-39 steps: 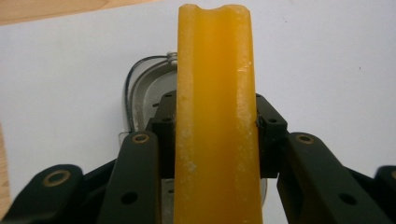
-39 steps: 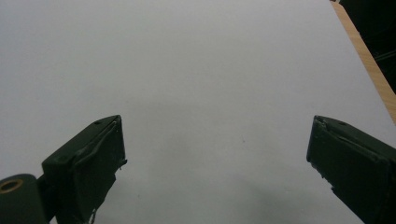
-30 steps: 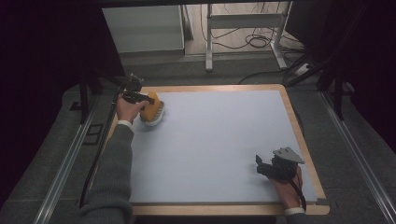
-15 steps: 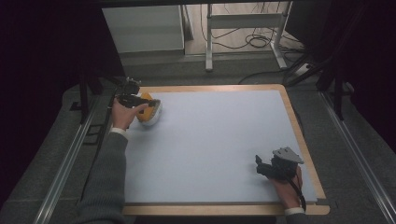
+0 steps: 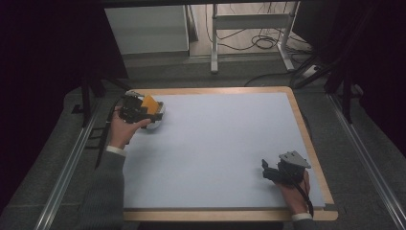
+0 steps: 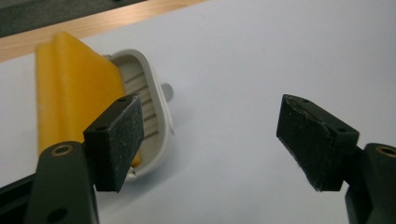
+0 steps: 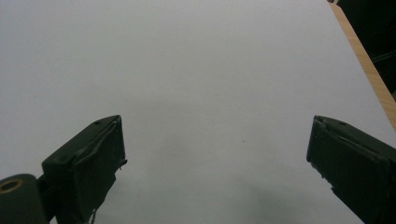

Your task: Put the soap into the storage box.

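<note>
- Yellow sponge [image 6: 70, 88] sits in a white slotted holder [image 6: 147, 109] at about 10 o'clock on the white table [image 5: 215, 143], near the wooden rim.
- Left gripper [image 6: 210, 135]: jaws wide apart, gripping nothing; the holder lies just beyond its left jaw.
- Right gripper [image 7: 217, 158], at 4 o'clock: jaws spread over bare table.

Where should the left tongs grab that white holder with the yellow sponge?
Probably the white holder's raised rim on its near long side. The open left tongs sit beside it; shift toward it so one pad goes inside, beside the upright yellow sponge.
</note>
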The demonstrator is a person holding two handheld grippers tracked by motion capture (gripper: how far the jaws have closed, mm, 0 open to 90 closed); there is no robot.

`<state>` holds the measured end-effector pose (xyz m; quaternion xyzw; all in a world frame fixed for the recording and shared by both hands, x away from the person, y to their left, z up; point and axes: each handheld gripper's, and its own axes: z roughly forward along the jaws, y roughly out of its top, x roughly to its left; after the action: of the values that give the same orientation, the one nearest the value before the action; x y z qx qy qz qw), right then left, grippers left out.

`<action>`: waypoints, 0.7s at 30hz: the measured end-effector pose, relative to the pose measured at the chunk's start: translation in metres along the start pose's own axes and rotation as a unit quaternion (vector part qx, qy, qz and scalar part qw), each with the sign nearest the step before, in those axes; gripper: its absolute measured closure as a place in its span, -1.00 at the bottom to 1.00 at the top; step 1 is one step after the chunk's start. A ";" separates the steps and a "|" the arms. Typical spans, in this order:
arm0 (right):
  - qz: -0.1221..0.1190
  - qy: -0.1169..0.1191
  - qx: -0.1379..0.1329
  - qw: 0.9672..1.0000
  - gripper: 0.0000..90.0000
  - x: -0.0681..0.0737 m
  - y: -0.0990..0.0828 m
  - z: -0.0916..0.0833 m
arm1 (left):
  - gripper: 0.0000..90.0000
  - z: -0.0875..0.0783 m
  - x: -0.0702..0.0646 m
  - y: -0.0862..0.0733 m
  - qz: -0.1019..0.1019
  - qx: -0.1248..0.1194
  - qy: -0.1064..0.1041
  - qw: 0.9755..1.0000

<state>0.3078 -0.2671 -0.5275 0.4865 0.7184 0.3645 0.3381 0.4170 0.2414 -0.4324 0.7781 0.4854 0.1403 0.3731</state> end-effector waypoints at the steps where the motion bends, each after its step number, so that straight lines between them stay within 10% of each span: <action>1: -0.001 0.000 0.000 1.000 -0.90 0.000 0.000 0.000 | -0.46 -0.001 -0.005 -0.009 0.005 -0.001 -0.008 1.000; 21: -0.001 0.001 -0.002 1.000 -0.90 0.000 0.000 0.000 | -0.48 0.017 -0.046 -0.084 0.028 0.027 -0.053 0.998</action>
<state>0.3075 -0.2673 -0.5275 0.4847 0.7185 0.3662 0.3386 0.3498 0.2151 -0.4975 0.8075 0.4467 0.0965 0.3729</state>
